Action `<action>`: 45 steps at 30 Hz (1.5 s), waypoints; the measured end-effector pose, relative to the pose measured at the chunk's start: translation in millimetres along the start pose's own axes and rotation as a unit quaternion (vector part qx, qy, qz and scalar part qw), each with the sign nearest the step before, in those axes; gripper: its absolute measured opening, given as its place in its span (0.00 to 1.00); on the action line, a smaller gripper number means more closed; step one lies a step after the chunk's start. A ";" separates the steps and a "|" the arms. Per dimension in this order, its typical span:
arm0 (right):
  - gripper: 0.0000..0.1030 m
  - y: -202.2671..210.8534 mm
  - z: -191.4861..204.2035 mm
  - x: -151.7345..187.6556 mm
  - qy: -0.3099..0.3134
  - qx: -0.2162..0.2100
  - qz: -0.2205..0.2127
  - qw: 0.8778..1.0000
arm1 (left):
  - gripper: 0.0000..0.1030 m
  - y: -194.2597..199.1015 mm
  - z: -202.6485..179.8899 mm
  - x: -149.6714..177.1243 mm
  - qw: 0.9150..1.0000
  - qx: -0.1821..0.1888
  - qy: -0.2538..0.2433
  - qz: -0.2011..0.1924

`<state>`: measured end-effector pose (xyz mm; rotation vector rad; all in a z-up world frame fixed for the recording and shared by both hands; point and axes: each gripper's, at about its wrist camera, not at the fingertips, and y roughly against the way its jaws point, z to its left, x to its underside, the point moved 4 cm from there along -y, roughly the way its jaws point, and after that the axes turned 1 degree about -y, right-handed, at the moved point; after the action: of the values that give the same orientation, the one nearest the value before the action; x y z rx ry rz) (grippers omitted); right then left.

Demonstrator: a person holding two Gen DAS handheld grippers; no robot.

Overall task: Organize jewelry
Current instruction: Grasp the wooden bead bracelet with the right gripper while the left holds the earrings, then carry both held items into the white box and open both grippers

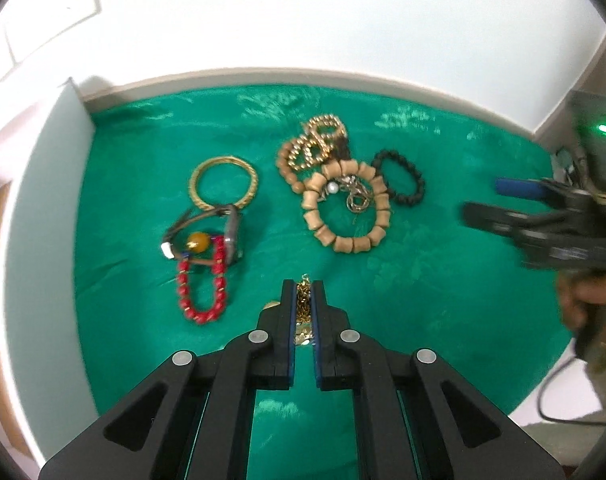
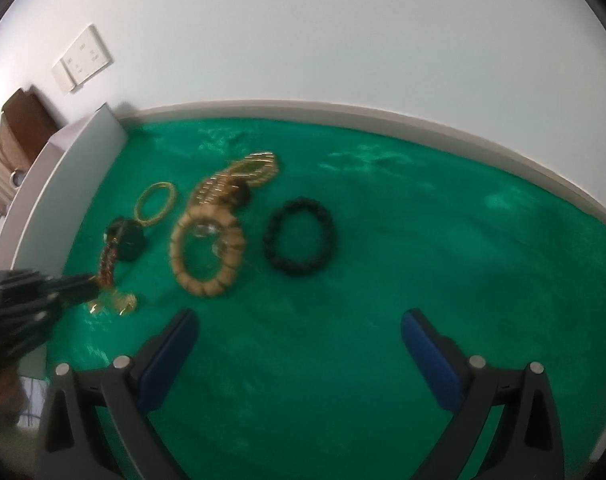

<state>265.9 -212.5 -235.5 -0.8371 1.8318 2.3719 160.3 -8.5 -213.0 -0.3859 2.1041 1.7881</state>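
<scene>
The left gripper [image 1: 303, 286] is pinching a thin gold chain [image 1: 303, 304] between its pressed-together pads, just above the green cloth [image 1: 423, 300]. The chain is hanging betw. the fingers w/ a small gold bit showing below them.

Ahead & left of that tool, a red bead bracelet [image 1: 201, 284] is lying tangled w/ a brown cord piece [image 1: 207, 224] and touching a gold bangle [image 1: 223, 182]. Ahead & right, a wooden bead bracelet [image 1: 347, 208] is sitting in a heap w/ gold bead strands [image 1: 315, 144] and a black bead bracelet [image 1: 401, 178].

The right gripper [image 2: 299, 332] is hovering w/ jaws spread wide, empty; black bracelet ahead of it, apart.

Step in hand, prob.: lifting the chain clear to sort it. Next move likely calls for a steady grip & a bare spot on the cloth, away from the piles, so it isn't snagging.
</scene>
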 end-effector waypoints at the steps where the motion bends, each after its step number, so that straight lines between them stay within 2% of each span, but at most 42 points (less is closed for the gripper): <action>1: 0.94 -8.6 10.0 -6.7 0.007 -0.009 0.000 1.000 | 0.04 7.2 2.5 0.1 1.000 -0.001 0.004 -0.003; 2: 0.86 -17.9 20.3 -13.7 0.014 -0.019 0.000 1.000 | 0.04 12.4 3.2 0.0 1.000 -0.002 0.008 -0.005; 5: 0.81 -47.9 41.0 -30.9 0.035 -0.026 0.006 0.999 | 0.04 25.2 10.3 4.5 1.000 -0.006 0.018 -0.009; 7: 0.73 -67.2 48.4 -38.8 0.043 -0.021 0.011 0.999 | 0.04 31.5 13.4 8.1 1.000 -0.014 0.021 -0.010; 10: 0.40 -84.0 54.2 -42.3 0.051 -0.024 0.024 0.998 | 0.04 37.3 19.8 14.7 0.999 -0.020 0.032 -0.008; 11: 0.25 -83.5 55.2 -41.6 0.055 -0.020 0.025 0.998 | 0.04 40.0 22.1 17.3 0.999 -0.021 0.036 -0.008; 13: 0.23 -74.1 57.1 -41.2 0.052 -0.026 0.015 0.998 | 0.04 44.8 27.0 22.5 0.999 -0.025 0.046 -0.007; 15: 0.11 -61.4 62.1 -39.7 0.065 -0.025 0.004 0.998 | 0.04 50.2 30.8 27.2 0.998 -0.028 0.052 -0.007; 16: 0.09 -53.1 65.1 -38.7 0.073 -0.022 -0.001 0.997 | 0.04 52.9 32.4 29.1 0.998 -0.029 0.054 -0.008; 21: 0.04 -14.4 65.3 -41.8 0.076 -0.031 -0.030 0.996 | 0.04 69.5 36.0 31.4 0.998 -0.033 0.057 -0.020; 24: 0.06 -19.6 62.6 -44.4 0.083 -0.008 -0.010 0.996 | 0.04 79.6 37.2 31.5 0.997 -0.033 0.061 -0.030; 25: 0.10 -26.5 59.2 -44.1 0.081 -0.003 0.000 0.997 | 0.04 81.4 37.8 31.4 0.997 -0.033 0.061 -0.032; 26: 0.30 -34.4 55.6 -42.9 0.073 -0.001 0.007 0.997 | 0.04 83.4 37.8 31.6 0.997 -0.033 0.062 -0.034; 27: 0.46 -40.8 54.7 -42.4 0.066 -0.006 0.011 0.998 | 0.04 85.0 37.8 32.1 0.997 -0.034 0.061 -0.035; 28: 0.46 -50.8 53.4 -41.2 0.057 -0.017 0.018 0.998 | 0.04 86.3 37.9 33.1 0.997 -0.034 0.062 -0.036; 32: 0.46 -85.5 56.1 -34.1 0.055 -0.035 0.049 0.997 | 0.04 89.7 38.6 37.5 0.997 -0.034 0.068 -0.034; 34: 0.19 -91.3 55.6 -29.5 0.054 -0.030 0.057 0.996 | 0.04 91.0 39.9 40.5 0.996 -0.036 0.071 -0.032; 35: 0.14 -90.3 54.8 -28.1 0.051 -0.030 0.055 0.997 | 0.04 91.1 40.7 42.7 0.996 -0.036 0.073 -0.031; 39: 0.14 -61.3 55.8 -27.2 0.043 -0.038 0.026 0.998 | 0.04 93.9 43.7 47.9 0.996 -0.041 0.079 -0.032; 45: 0.14 6.3 67.6 -37.0 0.060 -0.045 -0.034 0.997 | 0.04 114.1 48.0 44.6 0.994 -0.046 0.086 -0.047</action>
<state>268.9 -142.4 -203.1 -1.0560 1.7168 2.4284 76.0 58.6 -137.6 -0.6752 2.0827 1.8598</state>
